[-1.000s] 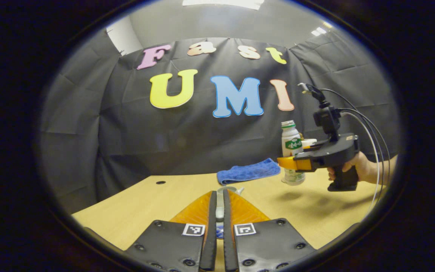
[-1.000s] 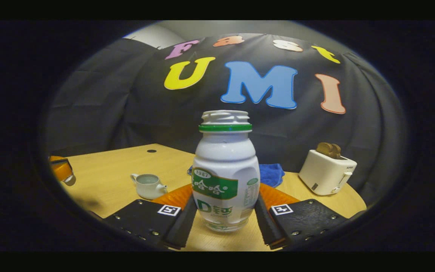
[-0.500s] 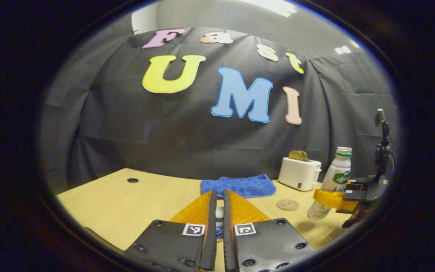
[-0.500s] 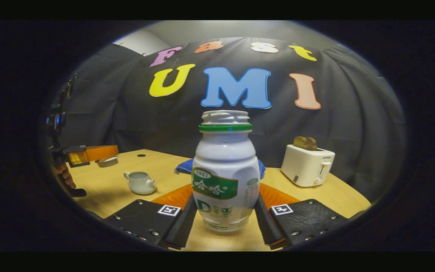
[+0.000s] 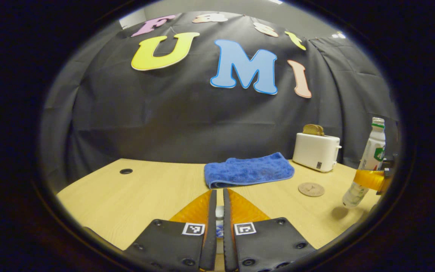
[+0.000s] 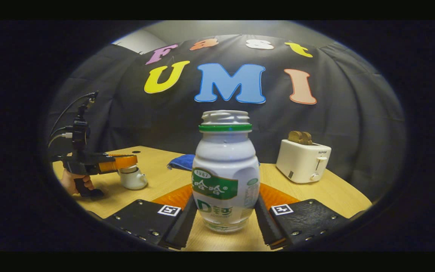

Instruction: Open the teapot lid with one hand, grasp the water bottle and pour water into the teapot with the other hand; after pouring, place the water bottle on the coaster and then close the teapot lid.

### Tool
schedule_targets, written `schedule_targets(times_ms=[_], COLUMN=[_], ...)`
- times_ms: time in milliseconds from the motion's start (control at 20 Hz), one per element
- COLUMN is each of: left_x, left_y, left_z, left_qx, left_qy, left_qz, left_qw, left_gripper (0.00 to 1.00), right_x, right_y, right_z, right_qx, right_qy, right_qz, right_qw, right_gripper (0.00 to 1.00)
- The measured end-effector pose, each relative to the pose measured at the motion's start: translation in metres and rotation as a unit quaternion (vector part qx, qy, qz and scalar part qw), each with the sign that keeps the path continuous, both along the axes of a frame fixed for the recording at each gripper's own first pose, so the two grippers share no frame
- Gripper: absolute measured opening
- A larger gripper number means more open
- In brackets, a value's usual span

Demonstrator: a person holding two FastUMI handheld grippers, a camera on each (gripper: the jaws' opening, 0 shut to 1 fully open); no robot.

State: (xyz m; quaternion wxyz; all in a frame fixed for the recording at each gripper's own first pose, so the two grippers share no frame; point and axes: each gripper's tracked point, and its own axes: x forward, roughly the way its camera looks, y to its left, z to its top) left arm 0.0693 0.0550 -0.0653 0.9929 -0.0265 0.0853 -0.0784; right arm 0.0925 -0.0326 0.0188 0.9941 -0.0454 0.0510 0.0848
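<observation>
The white plastic water bottle, uncapped and upright, is clamped between the right gripper fingers above the pale wooden table. The left gripper pinches the teapot lid over the white teapot. Far off lie a round coaster, fluffy blue towel and boxy white toaster.

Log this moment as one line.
left gripper: lid over teapot | right gripper: shut on bottle | coaster: bare
</observation>
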Motion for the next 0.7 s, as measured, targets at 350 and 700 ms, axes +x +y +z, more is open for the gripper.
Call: schedule_targets(times_ms=[350, 700], left_x=[-0.002, -0.045], left_y=[0.005, 0.025], left_z=[-0.006, 0.075], left_qx=[0.038, -0.014], left_qy=[-0.002, -0.104], left_qz=[0.019, 0.056], left_qw=[0.999, 0.993], left_gripper=[0.17, 0.78], right_x=[0.007, 0.047], right_y=[0.003, -0.01], right_z=[-0.008, 0.011], right_qx=[0.006, 0.031], right_qy=[0.011, -0.009], right_qz=[0.001, -0.007], right_qw=[1.0, 0.999], right_gripper=[0.72, 0.72])
